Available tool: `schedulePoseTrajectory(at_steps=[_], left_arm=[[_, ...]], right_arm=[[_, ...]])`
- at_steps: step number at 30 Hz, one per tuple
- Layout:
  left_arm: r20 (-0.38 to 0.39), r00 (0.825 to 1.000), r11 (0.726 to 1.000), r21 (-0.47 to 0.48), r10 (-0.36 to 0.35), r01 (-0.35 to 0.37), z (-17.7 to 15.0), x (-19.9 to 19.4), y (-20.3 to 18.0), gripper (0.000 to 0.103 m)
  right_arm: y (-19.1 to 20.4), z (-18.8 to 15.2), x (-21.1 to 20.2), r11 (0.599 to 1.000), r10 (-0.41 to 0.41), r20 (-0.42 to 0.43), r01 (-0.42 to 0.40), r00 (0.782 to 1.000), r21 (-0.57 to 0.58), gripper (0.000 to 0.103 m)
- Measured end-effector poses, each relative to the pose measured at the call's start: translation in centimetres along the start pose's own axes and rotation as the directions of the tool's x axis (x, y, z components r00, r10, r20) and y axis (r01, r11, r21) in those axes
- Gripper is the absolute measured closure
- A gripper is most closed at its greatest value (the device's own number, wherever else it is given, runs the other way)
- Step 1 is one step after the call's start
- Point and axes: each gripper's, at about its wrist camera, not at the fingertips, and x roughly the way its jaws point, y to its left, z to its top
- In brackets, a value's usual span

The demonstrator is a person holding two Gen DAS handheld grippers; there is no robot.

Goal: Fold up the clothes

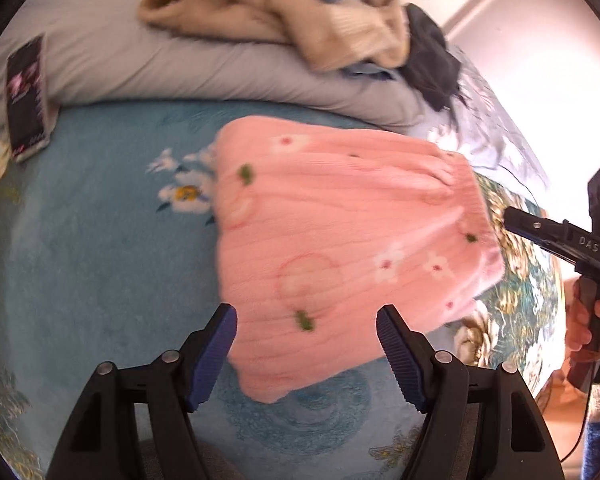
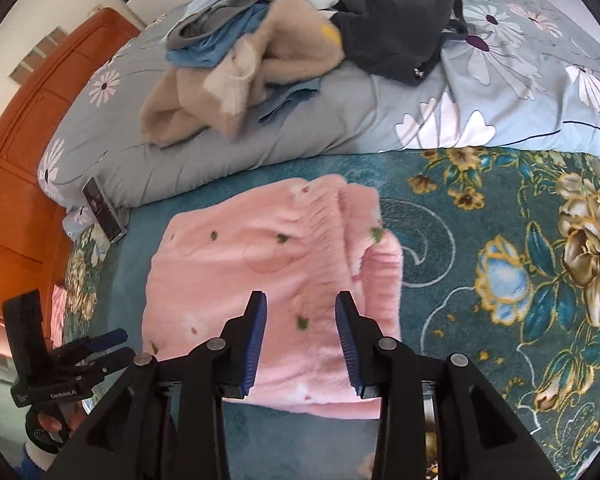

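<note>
Bedding forms the work surface: a teal plush blanket [image 2: 480,208] with a gold and blue flower pattern covers the bed, and a grey-blue duvet [image 2: 380,120] printed with white daisies lies bunched along its far edge. An orange-brown wooden door or cabinet front [image 2: 24,168] stands at the left of the right wrist view, against a pale wall.

Item count:
- One pink fleece garment [image 1: 340,232], folded to a rough rectangle, lies flat on the teal blanket near the middle of both views. It carries small white flowers and green leaf marks. Its ribbed edge faces the duvet.
- One heap of unfolded clothes [image 2: 268,40] rests on the duvet, well apart from the pink garment. Visible in it: a beige fleece piece, a blue piece, a dark grey piece and a white piece.
- One phone [image 1: 26,96] leans against the duvet at the blanket's left edge.

Left claw [image 1: 306,360]: jaws spread wide, gripping nothing, positioned above the near corner of the pink garment.

Right claw [image 2: 302,344]: jaws spread, gripping nothing, positioned over the near edge of the pink garment. Whether either claw contacts the fabric cannot be determined.

Each wrist view shows the opposite claw at its outer edge, held in a hand.
</note>
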Motion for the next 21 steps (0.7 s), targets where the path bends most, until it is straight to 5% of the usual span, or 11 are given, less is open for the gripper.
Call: schedulePoseTrajectory(at_steps=[4, 14, 20, 21], left_arm=[[-0.029, 0.999, 0.997, 0.072, 0.024, -0.022, 0.3, 2.0, -2.0, 0.027], [-0.133, 0.99, 0.999, 0.017, 0.035, -0.033, -1.3, 5.8, -1.1, 0.027], [-0.023, 0.995, 0.995, -0.041, -0.093, 0.092, 0.4, 1.4, 0.8, 0.027], [0.001, 0.995, 0.993, -0.057, -0.1, 0.1, 0.9, 0.7, 1.5, 0.026]], right_arm=[[1.8, -2.0, 0.6, 0.999, 0.017, -0.016, -0.018, 1.0, -0.04, 0.067], [-0.9, -5.0, 2.8, 0.997, -0.009, -0.063, 0.014, 0.998, 0.075, 0.066], [-0.9, -4.0, 0.4, 0.998, 0.043, -0.01, -0.043, 0.999, 0.055, 0.066], [-1.2, -3.8, -0.2, 0.997, 0.051, 0.009, -0.051, 0.999, 0.061, 0.059]])
